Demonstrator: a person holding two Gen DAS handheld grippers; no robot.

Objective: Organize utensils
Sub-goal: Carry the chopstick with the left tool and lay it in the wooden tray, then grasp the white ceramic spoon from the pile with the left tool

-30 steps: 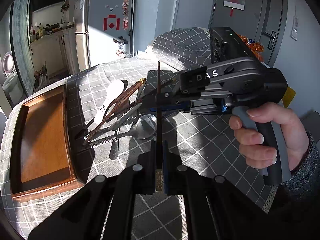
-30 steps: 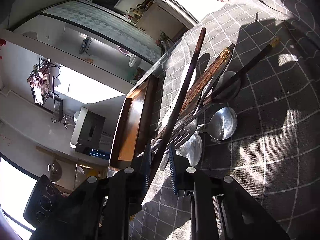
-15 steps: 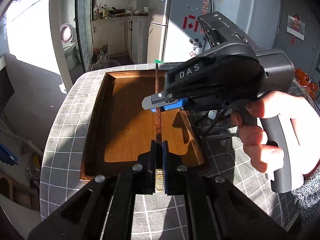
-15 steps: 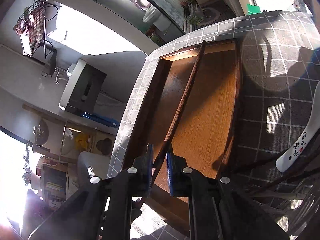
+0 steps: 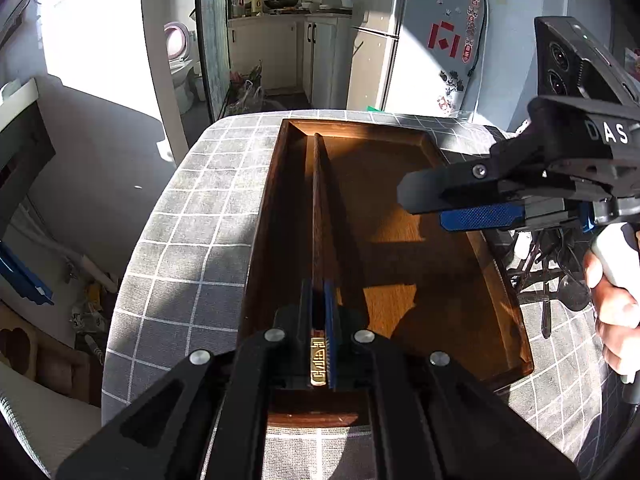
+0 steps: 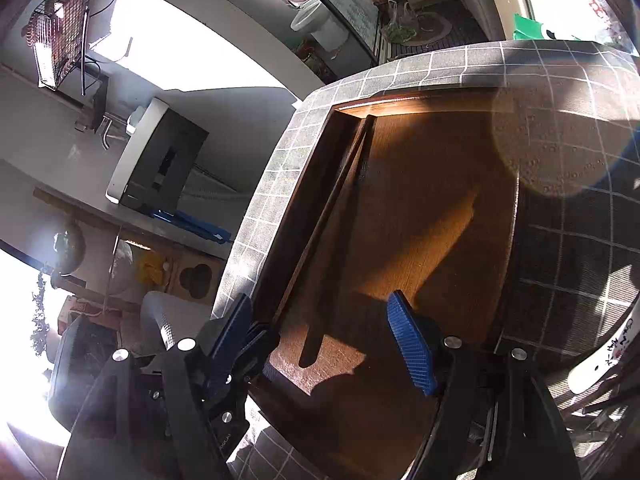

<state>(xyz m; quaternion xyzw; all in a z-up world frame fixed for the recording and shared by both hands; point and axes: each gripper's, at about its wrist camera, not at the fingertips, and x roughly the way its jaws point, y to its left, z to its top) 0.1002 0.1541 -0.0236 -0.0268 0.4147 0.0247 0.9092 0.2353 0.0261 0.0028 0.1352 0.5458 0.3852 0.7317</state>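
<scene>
To finish this placement well, the left gripper (image 5: pixel 319 322) should part its fingers only once the dark wooden chopstick (image 5: pixel 317 208) rests flat, then back straight out. It pinches the chopstick's gold-capped end at lower centre, the stick running up along the wooden tray (image 5: pixel 508 284)'s left wall. The right gripper (image 6: pixel 326 342), spread and holding nothing, hovers over the tray.
</scene>
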